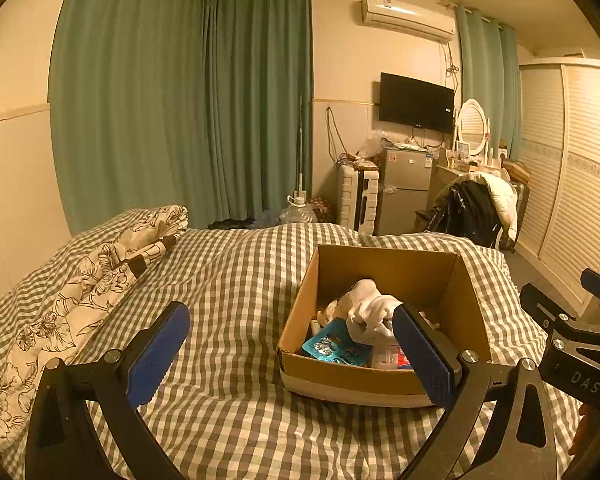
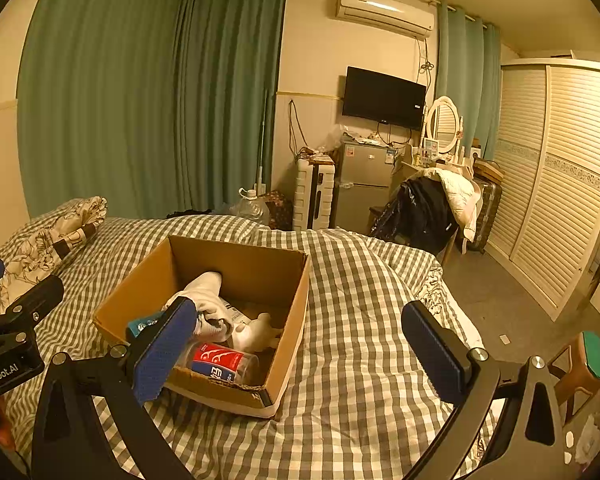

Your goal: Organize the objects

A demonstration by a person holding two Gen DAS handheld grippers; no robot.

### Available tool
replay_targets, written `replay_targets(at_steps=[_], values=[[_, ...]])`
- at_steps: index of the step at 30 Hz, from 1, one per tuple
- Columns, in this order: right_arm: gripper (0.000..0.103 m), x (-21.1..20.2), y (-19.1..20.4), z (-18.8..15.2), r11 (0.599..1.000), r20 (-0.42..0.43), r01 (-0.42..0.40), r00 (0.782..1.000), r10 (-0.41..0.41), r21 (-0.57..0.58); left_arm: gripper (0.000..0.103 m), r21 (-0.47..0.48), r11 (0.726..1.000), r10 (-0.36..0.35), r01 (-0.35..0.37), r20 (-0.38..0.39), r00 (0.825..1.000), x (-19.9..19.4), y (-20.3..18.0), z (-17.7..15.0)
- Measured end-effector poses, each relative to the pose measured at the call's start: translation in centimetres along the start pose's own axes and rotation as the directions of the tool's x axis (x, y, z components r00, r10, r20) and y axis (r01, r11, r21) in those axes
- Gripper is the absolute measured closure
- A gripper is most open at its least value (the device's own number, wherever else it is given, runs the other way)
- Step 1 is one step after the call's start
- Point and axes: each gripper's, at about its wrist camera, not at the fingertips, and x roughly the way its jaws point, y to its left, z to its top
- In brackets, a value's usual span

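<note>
On the bed with the grey-and-white checked cover (image 1: 228, 280), the inspection runs from left to right. At the left edge of the left wrist view lies a folded floral-print quilt in cream and brown (image 1: 80, 292), apart from everything else. Lower centre of that view, the left tool (image 1: 292, 348) stands with its blue-padded jaws wide apart and nothing between them; it hangs over the bedcover just short of the box. Right of centre sits the open brown cardboard box (image 1: 384, 264), upright on the cover with its flaps out of the way. Inside it, items are heaped loosely: a teal blister pack of small round pieces (image 1: 334, 346) at the near left, a crumpled white cloth glove (image 1: 374, 312) across the middle, and a clear plastic bottle with a red-and-blue label (image 2: 220, 362) lying on its side at the near wall. The right tool (image 2: 300, 354) is likewise spread wide and empty, positioned over the box's near right corner in the right wrist view.

Judgement: collection appears largely complete, since no loose item shows on the visible bedcover and both tools are empty. Contents remain unsorted; any tidying within the box is outstanding.
</note>
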Motion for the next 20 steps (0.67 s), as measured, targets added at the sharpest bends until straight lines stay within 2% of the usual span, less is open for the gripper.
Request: replay_targets(at_steps=[20], values=[[0.000,0.40,0.25,-0.44,1.000,-0.014,-0.011,1.000,0.011,0.000,0.000,0.008,1.000,0.008,-0.008,-0.009,1.000,0.17,-0.06,-0.22]])
